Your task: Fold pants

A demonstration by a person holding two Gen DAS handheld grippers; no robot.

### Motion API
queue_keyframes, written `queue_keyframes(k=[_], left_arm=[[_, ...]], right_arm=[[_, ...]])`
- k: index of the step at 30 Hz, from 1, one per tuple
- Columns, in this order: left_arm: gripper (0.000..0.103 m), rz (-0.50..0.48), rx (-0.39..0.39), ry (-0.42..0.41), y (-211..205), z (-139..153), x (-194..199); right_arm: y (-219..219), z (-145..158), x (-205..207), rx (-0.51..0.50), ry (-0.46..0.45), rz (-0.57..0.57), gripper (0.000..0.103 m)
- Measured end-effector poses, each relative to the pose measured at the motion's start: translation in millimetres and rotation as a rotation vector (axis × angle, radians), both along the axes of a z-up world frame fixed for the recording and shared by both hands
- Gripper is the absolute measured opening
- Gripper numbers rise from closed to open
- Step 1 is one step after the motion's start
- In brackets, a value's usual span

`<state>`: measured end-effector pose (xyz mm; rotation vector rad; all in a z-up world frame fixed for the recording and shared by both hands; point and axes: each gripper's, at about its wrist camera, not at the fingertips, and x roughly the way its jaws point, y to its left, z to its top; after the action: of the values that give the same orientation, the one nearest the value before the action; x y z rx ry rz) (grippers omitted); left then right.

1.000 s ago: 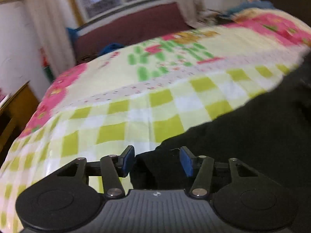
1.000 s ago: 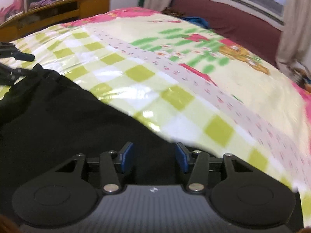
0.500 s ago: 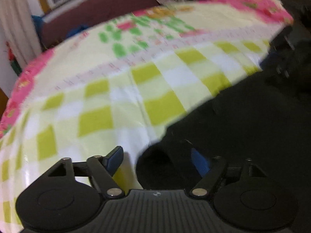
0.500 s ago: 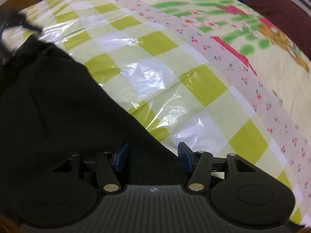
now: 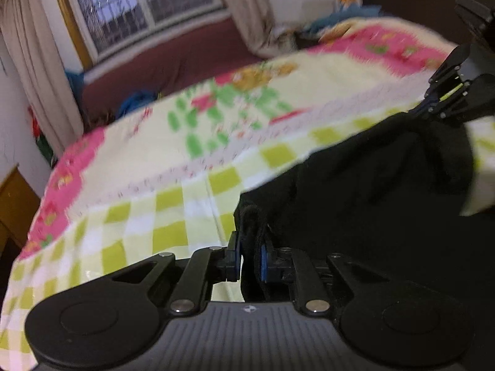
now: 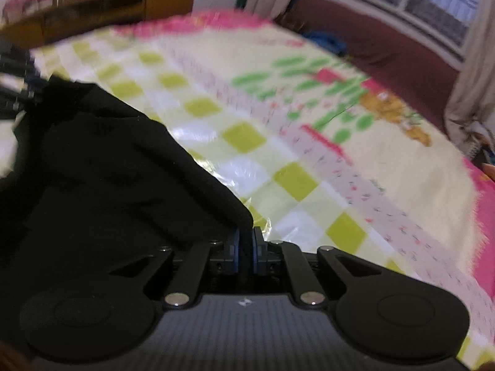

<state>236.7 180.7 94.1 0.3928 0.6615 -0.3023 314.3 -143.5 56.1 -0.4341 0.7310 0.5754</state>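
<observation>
The black fabric pants (image 5: 371, 204) lie on a bed covered with a glossy sheet of yellow-green and white checks, pink border and green print (image 5: 185, 160), spreading over the near part of it. The left gripper (image 5: 249, 255), black with blue pads, has its jaws clenched on a bunched corner of the pants' edge, which stands up as a thick fold between the pads. The right gripper (image 6: 244, 249) is likewise clamped on a thin edge of the same cloth, its blue pads nearly meeting with the fabric between them. In the left wrist view, the right gripper shows at the far right, at the cloth's other raised corner. Behind the bed are a dark red window seat (image 5: 173, 58), pale curtains (image 5: 34, 71) and a barred window (image 5: 139, 3). Both views are blurred.
</observation>
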Motion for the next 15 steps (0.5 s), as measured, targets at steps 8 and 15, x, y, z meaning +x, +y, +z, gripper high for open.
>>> queue_keyframes(k=[8,15], left_arm=[[0.028,-0.041,-0.016,0.032,-1,-21,-145],[0.029,0.044,0.028,0.121,2,-91,-181]], right_arm=[[-32,-18,-174,0.068,0.088,-0.051,0.006],[7,-107,-231,-0.057,0.241,-0.031,0.001]])
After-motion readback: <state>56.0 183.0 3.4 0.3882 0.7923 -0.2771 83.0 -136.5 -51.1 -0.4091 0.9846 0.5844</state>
